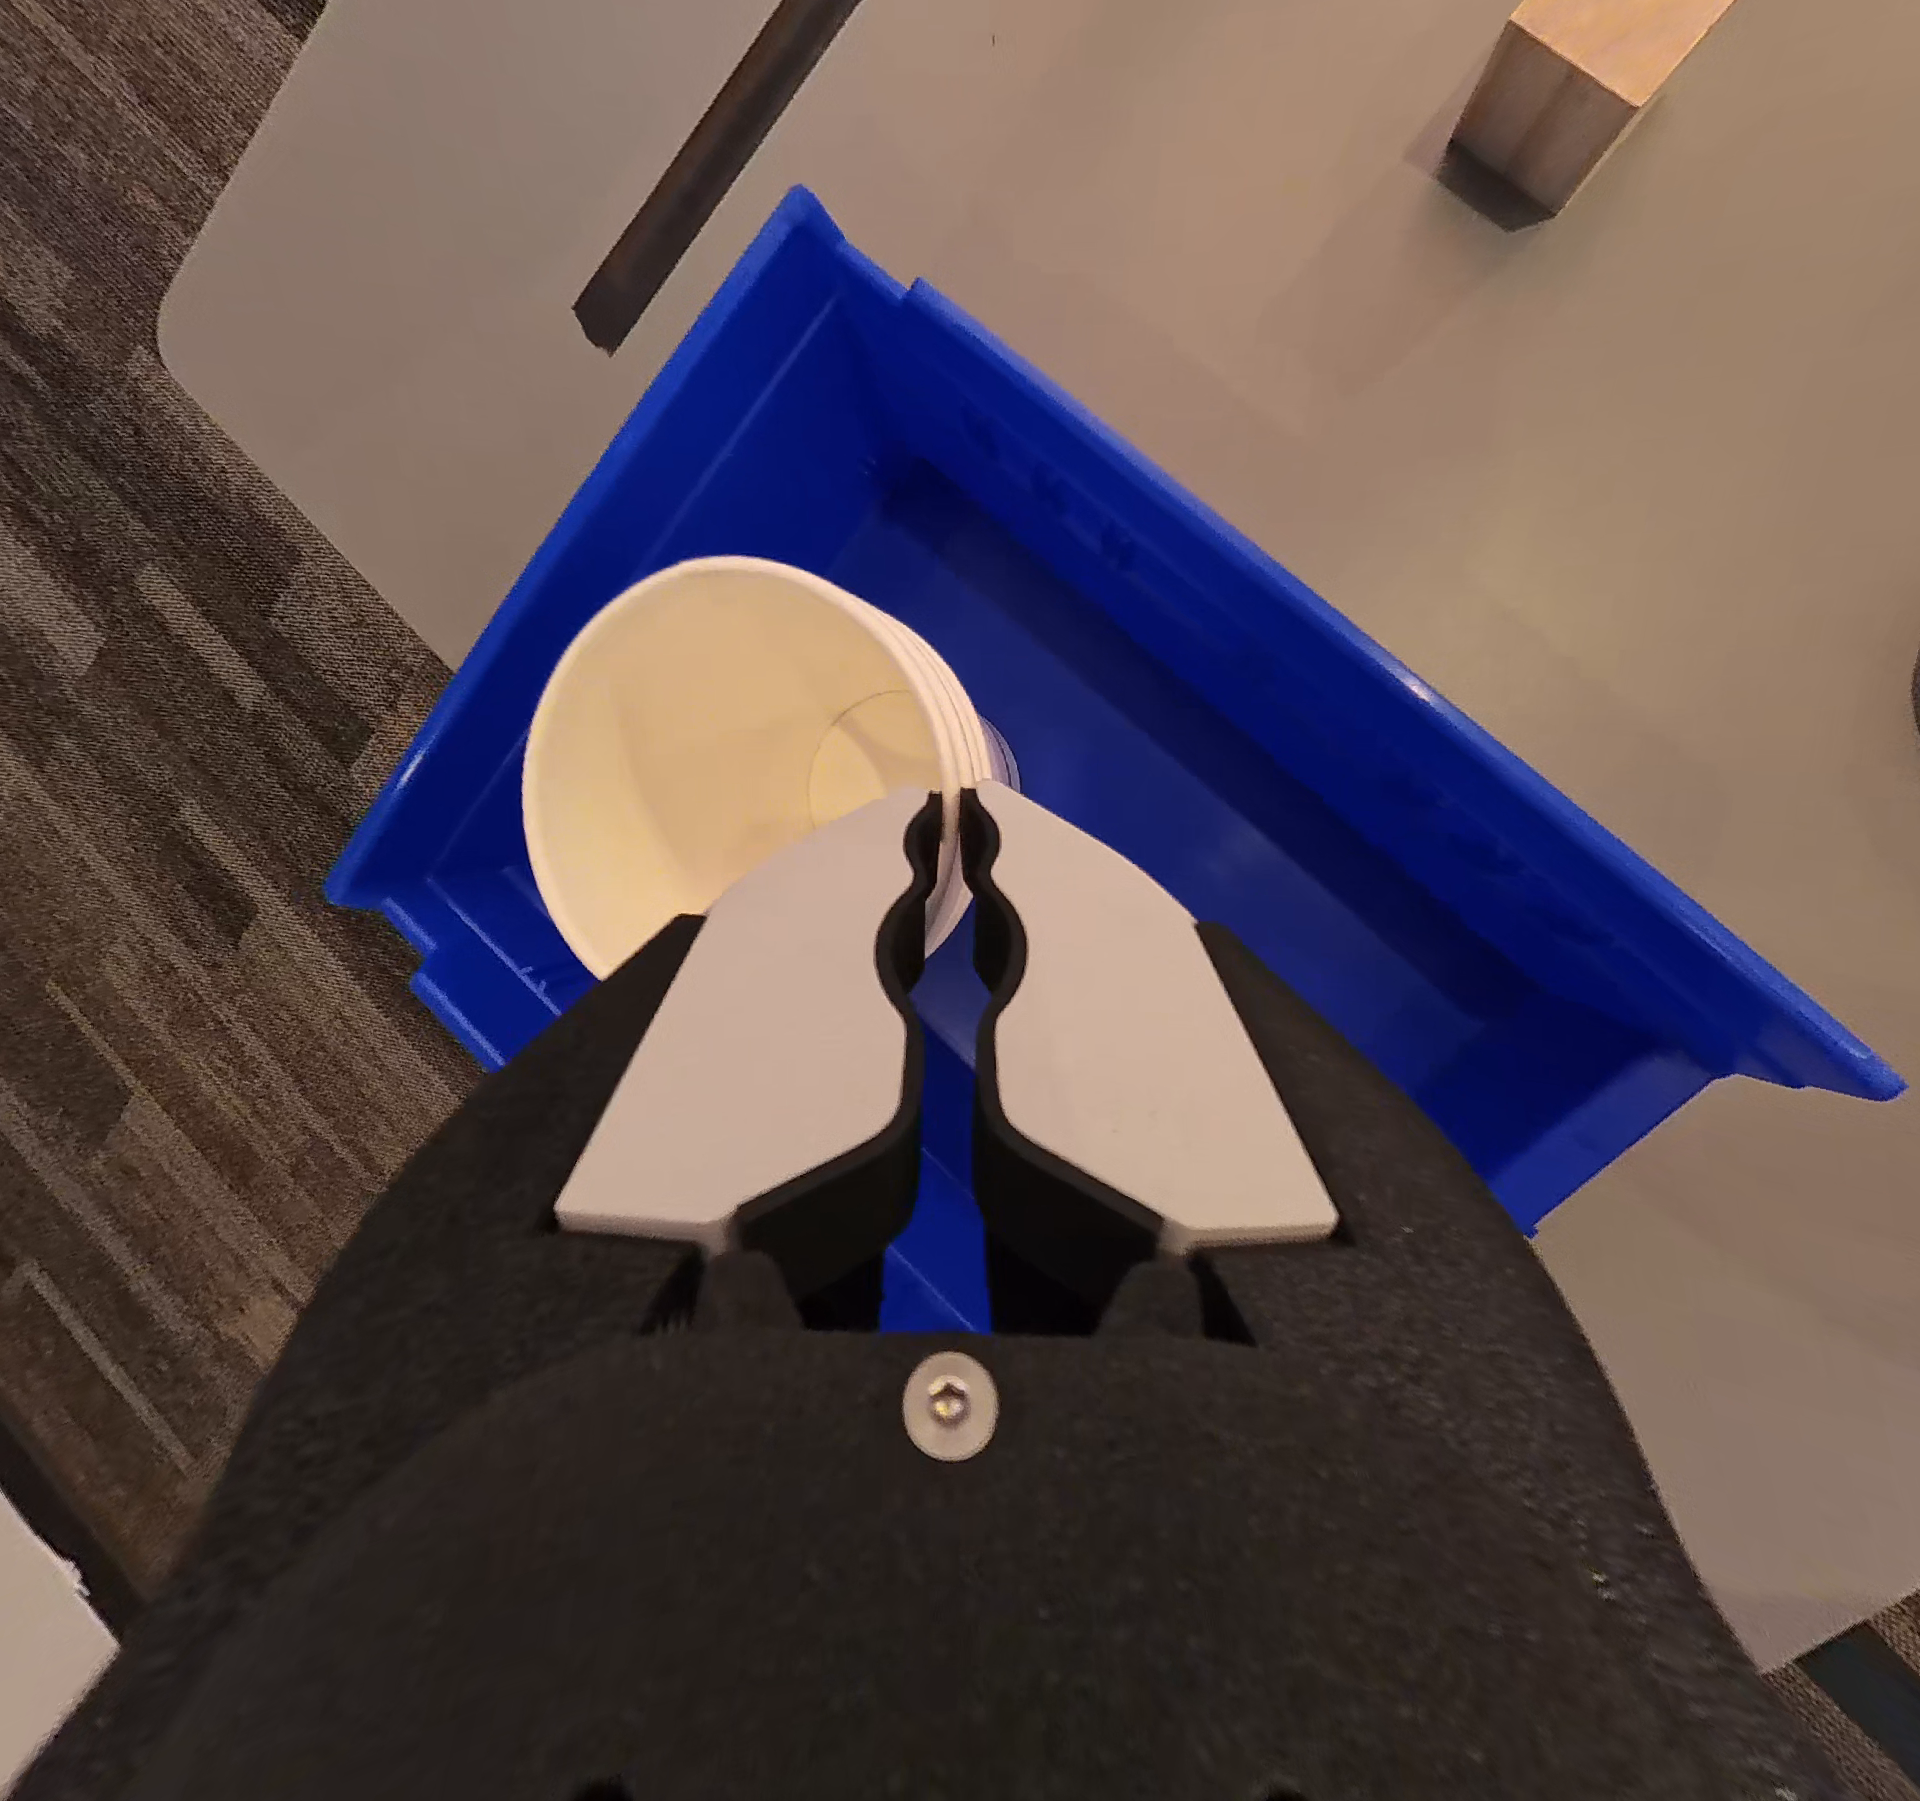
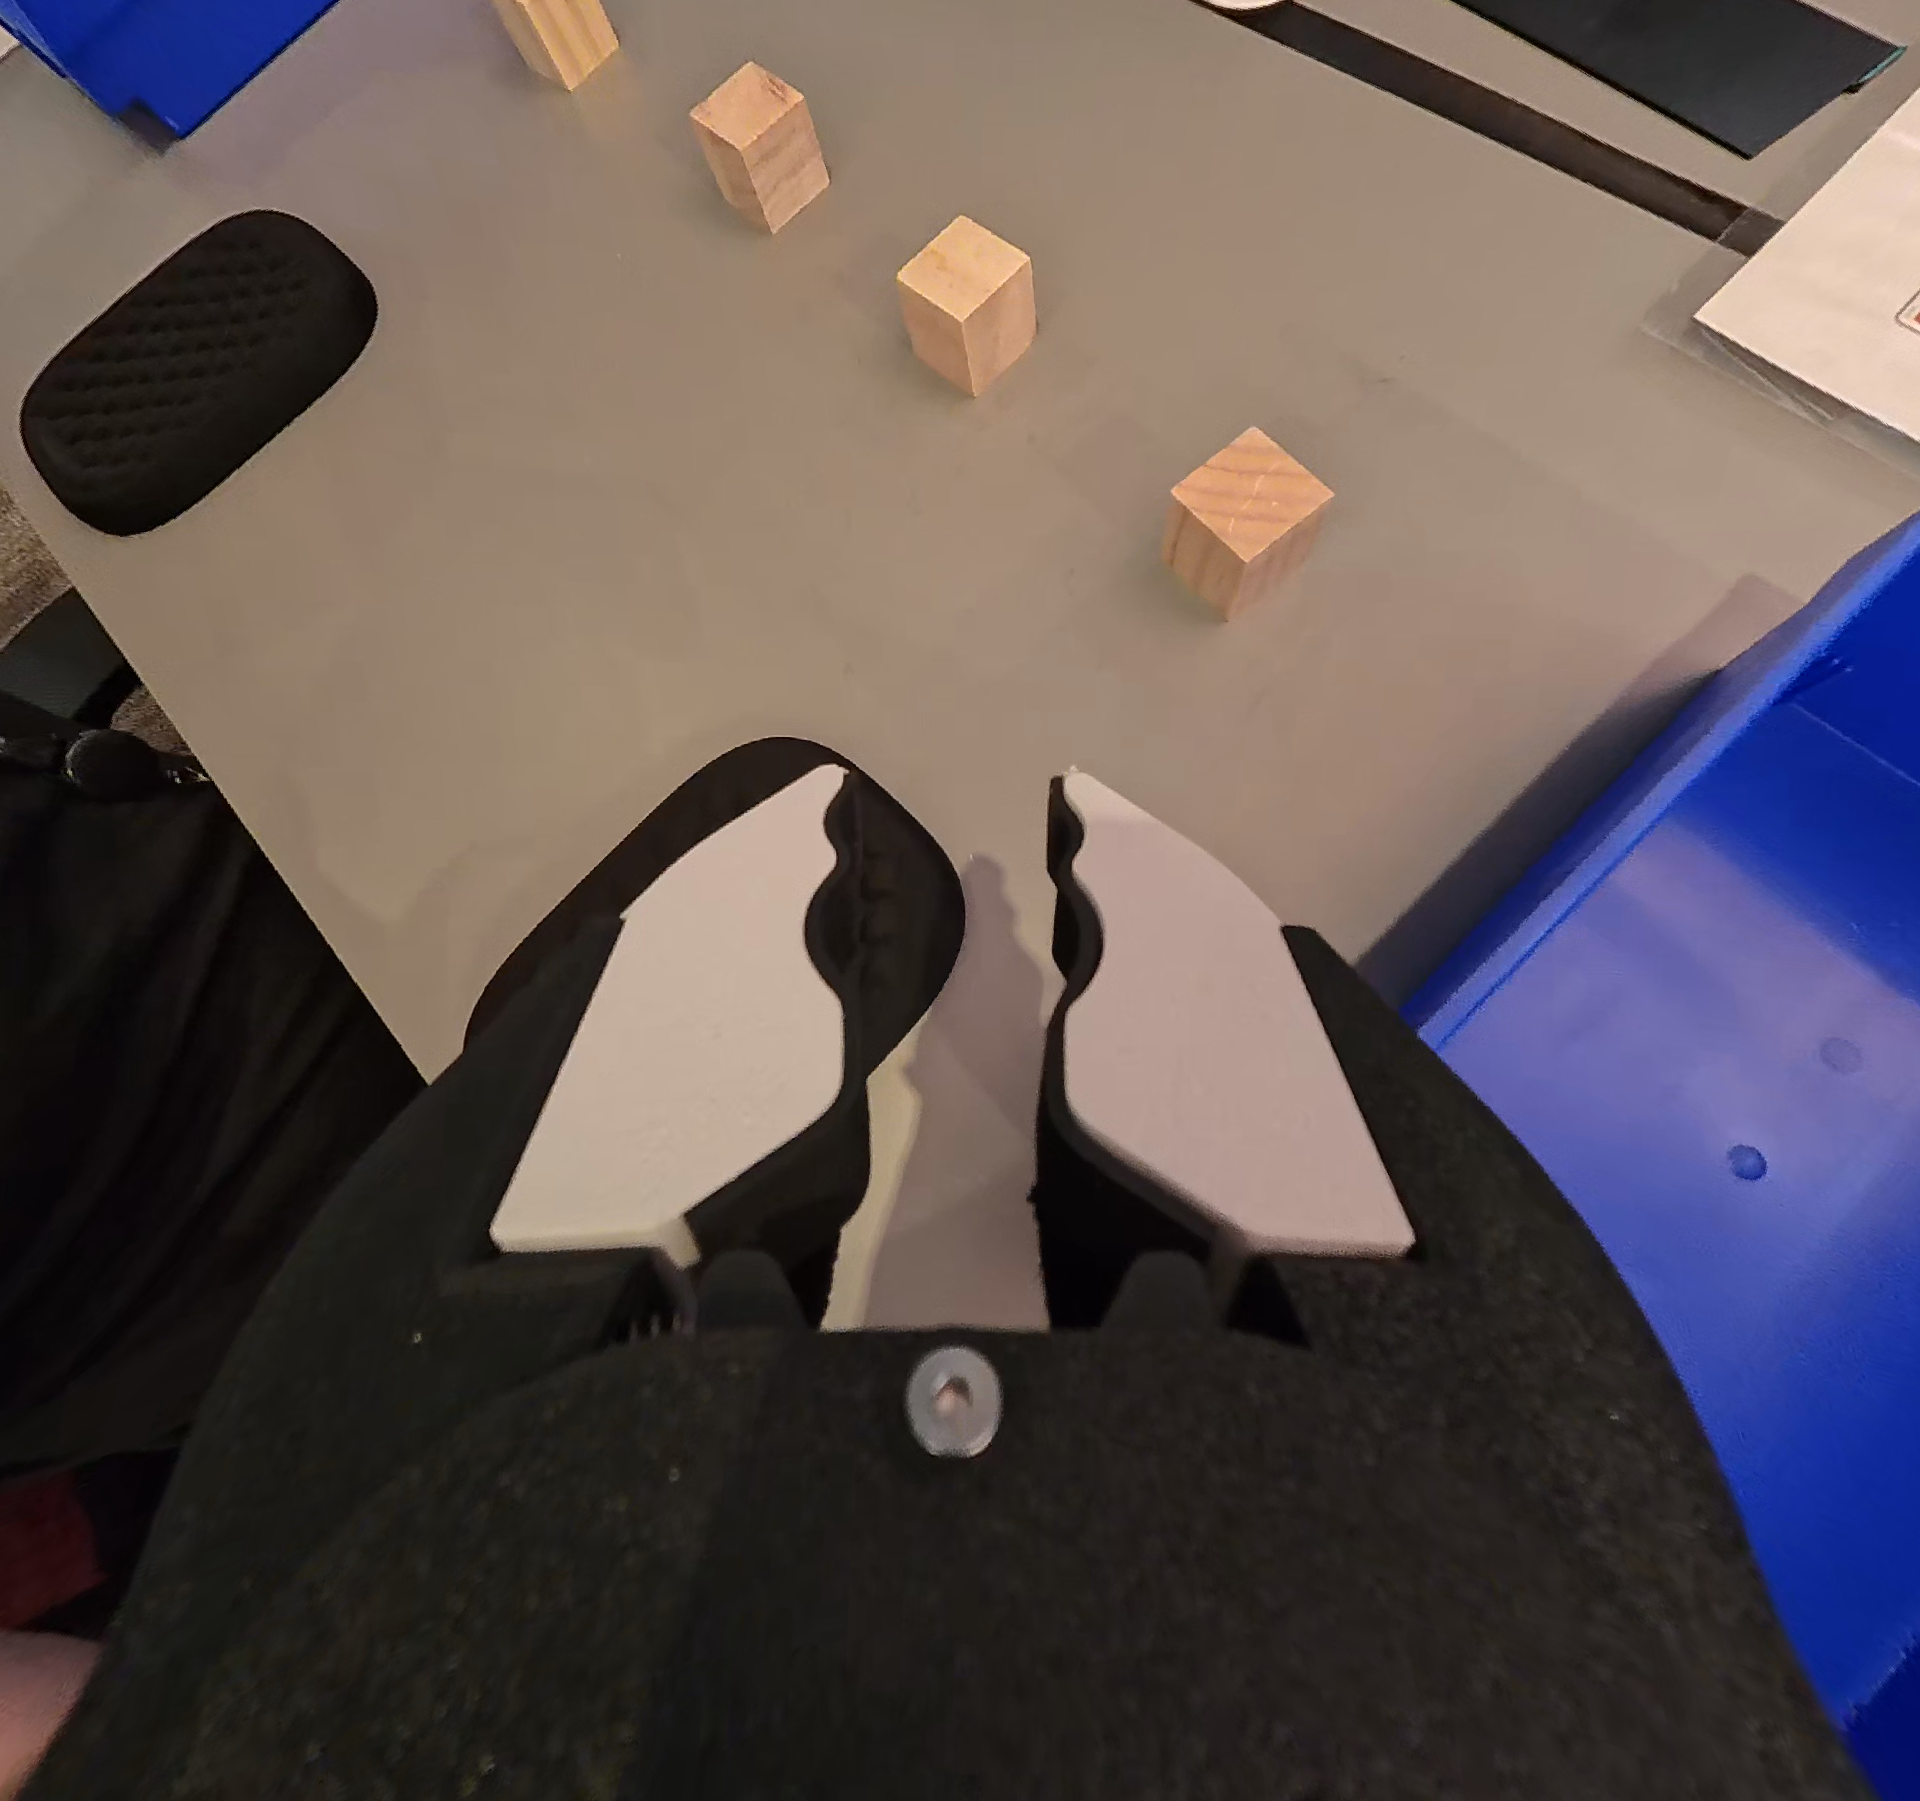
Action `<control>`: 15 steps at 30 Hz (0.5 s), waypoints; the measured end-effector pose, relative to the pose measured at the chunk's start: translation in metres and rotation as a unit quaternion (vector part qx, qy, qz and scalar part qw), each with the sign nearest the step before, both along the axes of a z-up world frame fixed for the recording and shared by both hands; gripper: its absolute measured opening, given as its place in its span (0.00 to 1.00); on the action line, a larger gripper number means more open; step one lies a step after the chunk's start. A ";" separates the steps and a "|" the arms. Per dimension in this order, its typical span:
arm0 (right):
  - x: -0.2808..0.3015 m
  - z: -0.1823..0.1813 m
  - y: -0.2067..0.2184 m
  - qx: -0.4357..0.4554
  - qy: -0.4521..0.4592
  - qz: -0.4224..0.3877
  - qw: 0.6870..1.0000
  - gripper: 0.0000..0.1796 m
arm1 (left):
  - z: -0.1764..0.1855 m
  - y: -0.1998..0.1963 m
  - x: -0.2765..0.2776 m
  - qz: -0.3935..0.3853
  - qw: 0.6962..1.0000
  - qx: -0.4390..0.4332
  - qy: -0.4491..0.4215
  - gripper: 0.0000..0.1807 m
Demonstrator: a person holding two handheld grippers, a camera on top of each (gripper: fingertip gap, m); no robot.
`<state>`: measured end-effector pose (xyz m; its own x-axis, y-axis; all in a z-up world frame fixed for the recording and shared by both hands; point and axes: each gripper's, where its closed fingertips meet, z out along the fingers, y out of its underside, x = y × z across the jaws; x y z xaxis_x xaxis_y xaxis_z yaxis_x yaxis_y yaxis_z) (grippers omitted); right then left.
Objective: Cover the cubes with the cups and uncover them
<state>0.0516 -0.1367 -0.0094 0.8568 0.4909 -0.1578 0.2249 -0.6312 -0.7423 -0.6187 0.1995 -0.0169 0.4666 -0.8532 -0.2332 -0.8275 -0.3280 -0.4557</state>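
Left claw (image 1: 954, 801) pinched on rim of nested paper cups (image 1: 727, 743) over blue bin (image 1: 1299, 712); cubes (image 2: 966, 302) ahead of right claw (image 2: 951, 785), jaws apart, empty.

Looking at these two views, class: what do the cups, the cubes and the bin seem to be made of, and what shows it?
Cups: probably paper, matt white, thin rolled rims stacked together.
Cubes: unfinished pale wood; grain lines show on the faces.
Bin: likely moulded plastic, glossy blue with soft highlights on its walls.
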 end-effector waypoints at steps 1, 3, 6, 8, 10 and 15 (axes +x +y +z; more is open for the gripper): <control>0.000 0.000 0.000 0.002 0.001 0.000 1.000 0.19 | 0.000 0.001 0.000 0.000 1.000 0.005 0.003 0.02; 0.000 0.000 -0.001 0.001 0.003 0.000 1.000 0.19 | 0.002 0.001 0.000 -0.002 1.000 0.011 0.009 0.02; 0.000 -0.003 -0.002 -0.006 0.001 0.003 1.000 0.19 | 0.010 0.003 0.001 -0.006 1.000 0.028 0.010 0.02; 0.000 -0.004 -0.002 -0.006 -0.002 0.004 1.000 0.19 | 0.019 0.004 0.003 -0.005 0.999 0.038 0.005 0.02; 0.000 -0.003 -0.001 -0.003 0.000 0.005 1.000 0.19 | 0.030 0.004 0.003 -0.003 0.999 0.047 0.001 0.02; 0.001 -0.004 0.000 0.002 0.006 0.004 1.000 0.19 | 0.066 0.005 0.002 0.002 0.996 0.090 -0.007 0.02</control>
